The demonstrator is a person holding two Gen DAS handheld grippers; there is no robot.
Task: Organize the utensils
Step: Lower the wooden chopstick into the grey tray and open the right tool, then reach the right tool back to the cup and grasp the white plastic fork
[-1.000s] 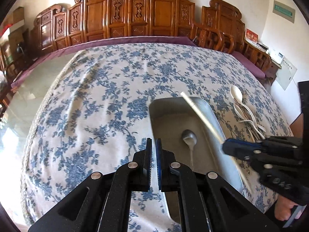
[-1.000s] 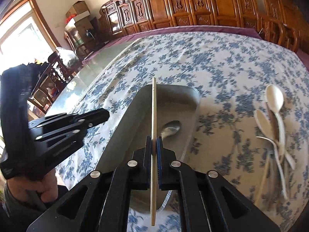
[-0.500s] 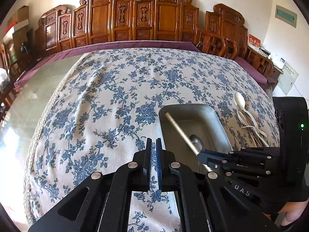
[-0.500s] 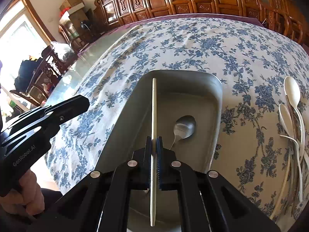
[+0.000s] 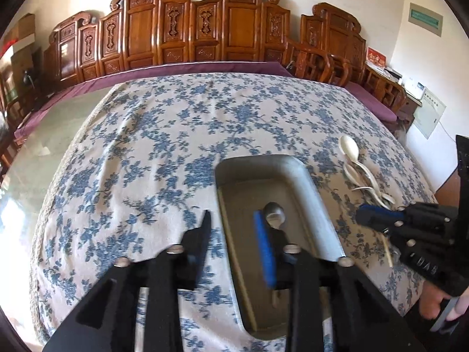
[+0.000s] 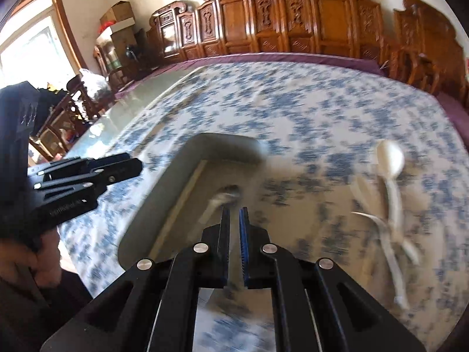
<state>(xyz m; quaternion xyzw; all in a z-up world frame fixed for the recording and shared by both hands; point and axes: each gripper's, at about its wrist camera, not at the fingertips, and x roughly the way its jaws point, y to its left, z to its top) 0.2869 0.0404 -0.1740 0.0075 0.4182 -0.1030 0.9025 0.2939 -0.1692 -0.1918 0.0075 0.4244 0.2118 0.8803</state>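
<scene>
A metal tray [image 5: 296, 164] [image 6: 181, 173] lies on the flowered cloth. In it rest a metal spoon [image 5: 274, 211] [image 6: 225, 198] and a pale chopstick [image 5: 234, 252] [image 6: 178, 205] along its left wall. My left gripper [image 5: 233, 220] [image 6: 132, 162] hovers at the tray's near left rim. Its jaws are opening and nothing is between them. My right gripper [image 6: 233, 214] [image 5: 363, 215] stands just right of the tray, shut to a thin slit and empty. White spoons [image 5: 348, 149] [image 6: 390, 158] lie in a heap further right.
The flowered tablecloth [image 5: 146, 161] covers a wide table with a glass edge at the left. Carved wooden chairs [image 5: 234, 29] line the far side. A hand [image 5: 433, 302] holds the right gripper. Another pale stick [image 5: 387, 249] lies by the spoon heap.
The chopstick has left the right gripper and now lies in the tray. The right gripper has pulled away to the tray's right side. The left jaws have spread apart.
</scene>
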